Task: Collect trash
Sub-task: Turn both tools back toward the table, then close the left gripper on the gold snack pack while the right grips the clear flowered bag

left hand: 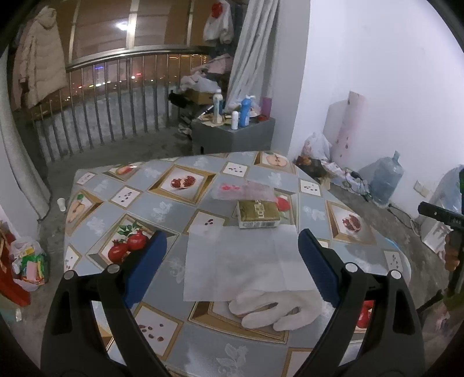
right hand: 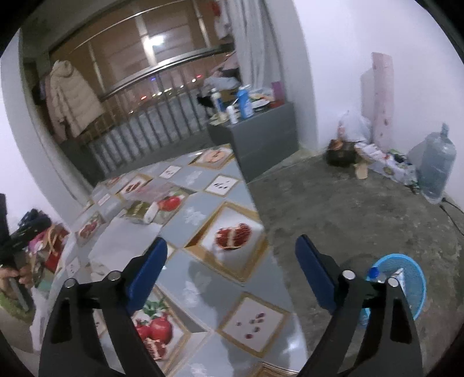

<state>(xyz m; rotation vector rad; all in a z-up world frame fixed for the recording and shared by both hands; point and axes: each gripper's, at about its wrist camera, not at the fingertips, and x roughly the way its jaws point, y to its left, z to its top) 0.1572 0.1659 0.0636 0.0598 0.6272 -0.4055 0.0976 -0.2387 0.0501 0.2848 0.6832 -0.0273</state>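
Cool, dim indoor light is filling both views, and the white plaster wall [left hand: 377, 58] is washing out to a pale lilac glow. A bright ceiling lamp is reflecting as a white glare spot in the dark balcony window glass [left hand: 123, 26], with small coloured city lights glinting behind the metal railing. The glossy fruit-patterned oilcloth on the counter [right hand: 203, 290] is picking up a soft sheen and carrying faint grey shadows under the right claw [right hand: 230, 275]. The fisheye lens is bending the railing and walls and blackening the corners. The right wrist view is smearing with motion blur; the left is staying sharper.
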